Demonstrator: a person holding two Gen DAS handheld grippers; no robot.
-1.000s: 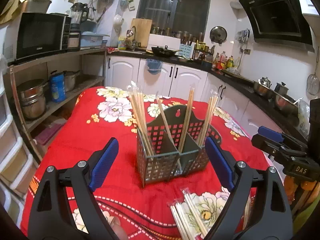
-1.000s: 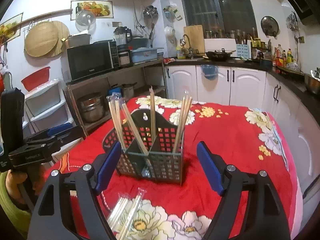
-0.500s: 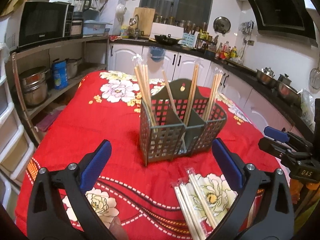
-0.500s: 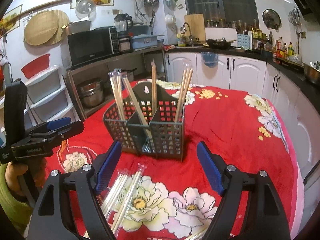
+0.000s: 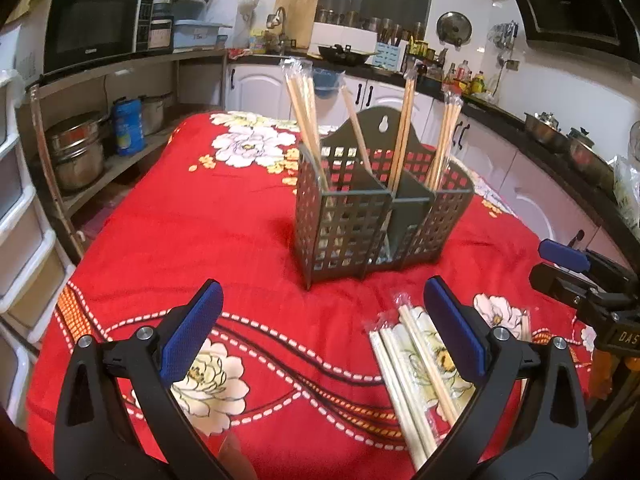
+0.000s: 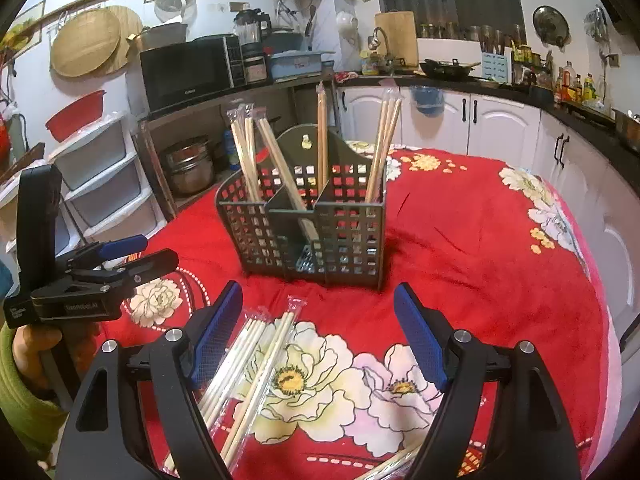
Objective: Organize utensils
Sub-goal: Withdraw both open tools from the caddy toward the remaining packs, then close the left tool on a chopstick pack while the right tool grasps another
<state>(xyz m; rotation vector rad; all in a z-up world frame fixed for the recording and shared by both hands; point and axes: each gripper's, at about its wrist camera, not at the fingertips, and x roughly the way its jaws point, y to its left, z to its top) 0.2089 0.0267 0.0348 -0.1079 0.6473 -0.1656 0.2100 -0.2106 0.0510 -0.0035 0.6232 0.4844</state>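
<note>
A dark grey slotted utensil holder [image 5: 380,216] [image 6: 308,224] stands on the red flowered table, with wrapped chopsticks [image 5: 300,112] [image 6: 384,140] upright in its compartments. More wrapped chopstick packs [image 5: 412,364] [image 6: 256,360] lie flat on the cloth in front of it. My left gripper [image 5: 320,320] hovers open over the cloth, its right finger above those packs. My right gripper [image 6: 318,320] is open too, with the packs under its left finger. Nothing sits between either pair of pads. Each gripper shows in the other's view: the right gripper [image 5: 576,268] and the left gripper [image 6: 100,268].
The table [image 5: 200,220] is covered by a red flowered cloth. Shelves with a microwave [image 5: 96,24] and pots [image 5: 76,156] stand to the left. White cabinets [image 6: 472,124] and a dark counter run behind and to the right. A hand in a green sleeve [image 6: 24,380] holds the left gripper.
Both grippers have sunk toward the table and tipped downward, so more of the flat chopstick packs shows. The left jaws have spread a little wider. The holder has not moved.
</note>
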